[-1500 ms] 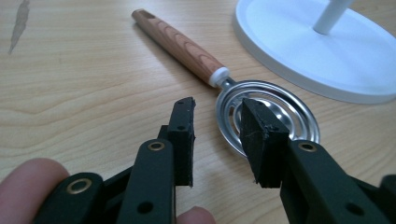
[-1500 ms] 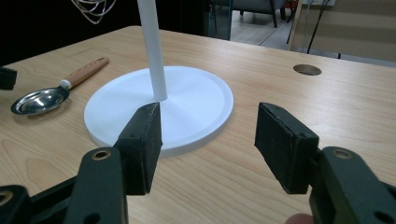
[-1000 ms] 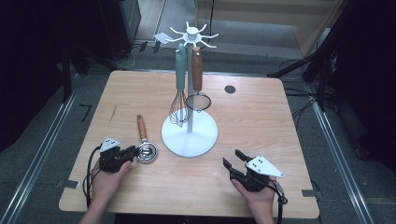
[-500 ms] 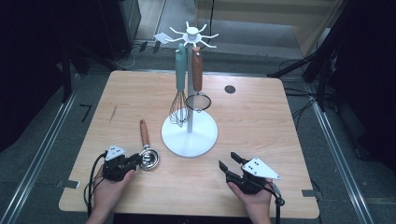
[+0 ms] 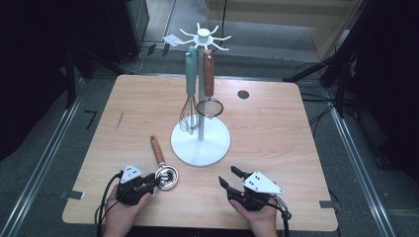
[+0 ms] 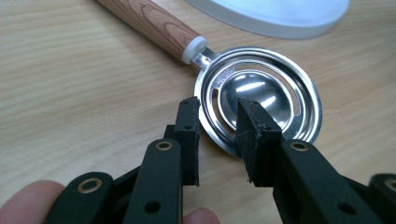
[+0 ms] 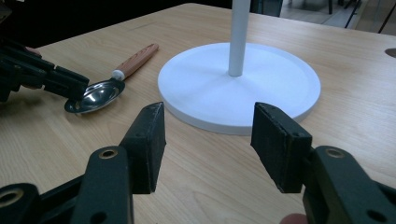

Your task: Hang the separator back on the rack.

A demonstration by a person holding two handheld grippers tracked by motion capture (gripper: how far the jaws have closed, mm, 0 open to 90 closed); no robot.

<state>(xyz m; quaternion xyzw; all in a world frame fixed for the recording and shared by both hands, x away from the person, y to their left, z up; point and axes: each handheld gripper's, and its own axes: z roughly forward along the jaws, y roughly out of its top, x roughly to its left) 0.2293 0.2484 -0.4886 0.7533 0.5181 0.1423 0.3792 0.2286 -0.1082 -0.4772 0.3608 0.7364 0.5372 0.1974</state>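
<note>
A slotted metal spoon with a wooden handle (image 5: 167, 177) lies flat on the table, left of the white stand's base (image 5: 200, 143). My left gripper (image 5: 154, 182) is at its metal bowl (image 6: 275, 100); its jaws have just been opening, and the near rim lies loose in the gap between them (image 6: 217, 126). My right gripper (image 5: 227, 176) hovers low near the front edge, open and empty, pointing at the base (image 7: 261, 79) with nothing between its jaws (image 7: 208, 126). The right gripper view also shows the spoon (image 7: 95, 95) and the left gripper (image 7: 74, 86).
On the stand's upright pole hang a teal-handled whisk (image 5: 189, 116) and a brown-handled small strainer (image 5: 209, 106). A dark round hole (image 5: 243, 94) sits in the wooden table (image 5: 276, 138) at the back right. Cables trail from both grippers over the front edge.
The left gripper has slid toward the front edge and to the right, and the spoon has come along with it. The right gripper has shifted slightly left.
</note>
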